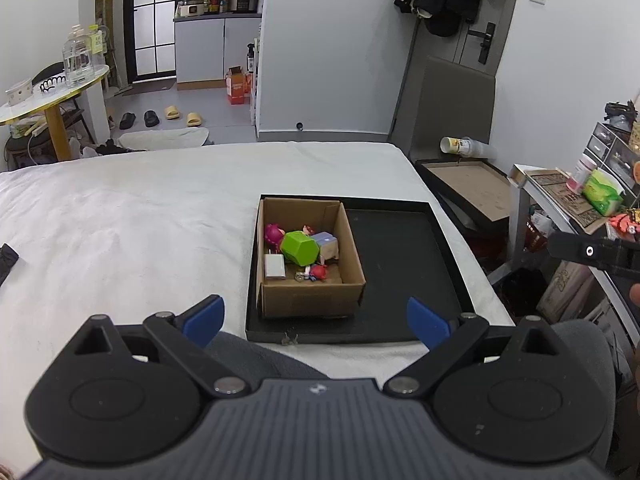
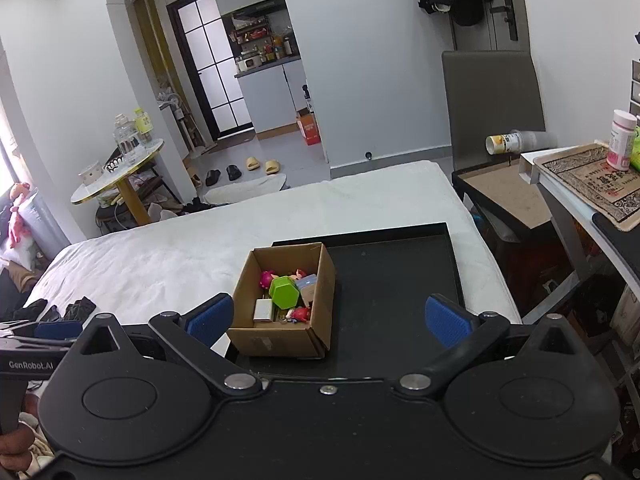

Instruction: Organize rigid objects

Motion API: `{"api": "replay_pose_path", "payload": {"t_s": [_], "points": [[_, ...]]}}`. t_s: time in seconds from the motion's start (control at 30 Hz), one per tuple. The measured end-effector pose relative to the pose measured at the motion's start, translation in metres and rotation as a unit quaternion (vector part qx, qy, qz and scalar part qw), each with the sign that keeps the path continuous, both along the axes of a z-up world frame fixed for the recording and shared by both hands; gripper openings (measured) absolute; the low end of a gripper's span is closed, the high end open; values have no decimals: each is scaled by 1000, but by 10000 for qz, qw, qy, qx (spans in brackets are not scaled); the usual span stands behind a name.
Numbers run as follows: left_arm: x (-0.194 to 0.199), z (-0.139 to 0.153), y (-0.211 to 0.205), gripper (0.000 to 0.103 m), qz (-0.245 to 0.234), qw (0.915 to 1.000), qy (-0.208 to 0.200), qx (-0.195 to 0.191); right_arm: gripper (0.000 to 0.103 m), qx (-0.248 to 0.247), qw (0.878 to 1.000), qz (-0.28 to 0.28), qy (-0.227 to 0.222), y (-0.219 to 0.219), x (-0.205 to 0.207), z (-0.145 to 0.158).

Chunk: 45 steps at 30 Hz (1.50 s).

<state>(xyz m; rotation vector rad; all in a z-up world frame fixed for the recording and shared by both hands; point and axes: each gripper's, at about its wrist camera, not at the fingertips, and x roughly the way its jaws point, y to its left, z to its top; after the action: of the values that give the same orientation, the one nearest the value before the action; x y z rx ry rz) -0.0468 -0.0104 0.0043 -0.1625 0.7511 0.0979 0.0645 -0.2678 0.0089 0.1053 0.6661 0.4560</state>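
Cardboard box [image 1: 310, 264] sits at left end of black tray [image 1: 400, 272], holding green hexagonal block [image 1: 300, 247], white charger [image 1: 275, 266], figurines. Left gripper [image 1: 314, 318] and right gripper [image 2: 326, 318]: jaws apart, empty. Block likely light, stiff, slick; grip opposite flat faces.

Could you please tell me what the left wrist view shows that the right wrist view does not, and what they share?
Only the left wrist view shows the green packet on the side shelf and the open left gripper. Only the right wrist view shows the stuffed toy at the far left and the open right gripper. Both show the cardboard box of small toys on the black tray, with the green hexagonal block inside.
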Motion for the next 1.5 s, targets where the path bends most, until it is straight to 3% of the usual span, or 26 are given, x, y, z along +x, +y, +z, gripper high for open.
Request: {"api": "replay_pose_path", "payload": {"t_s": [0.57, 0.83, 1.5], "points": [[-50, 16, 21, 98, 233, 9992, -319, 6, 103, -226, 9995, 47, -208, 3, -39, 1], [-67, 27, 25, 98, 252, 9984, -509, 50, 103, -131, 9992, 64, -382, 5, -52, 20], [-70, 28, 27, 98, 146, 9985, -524, -23, 103, -269, 9986, 150, -423, 18, -58, 25]]}}
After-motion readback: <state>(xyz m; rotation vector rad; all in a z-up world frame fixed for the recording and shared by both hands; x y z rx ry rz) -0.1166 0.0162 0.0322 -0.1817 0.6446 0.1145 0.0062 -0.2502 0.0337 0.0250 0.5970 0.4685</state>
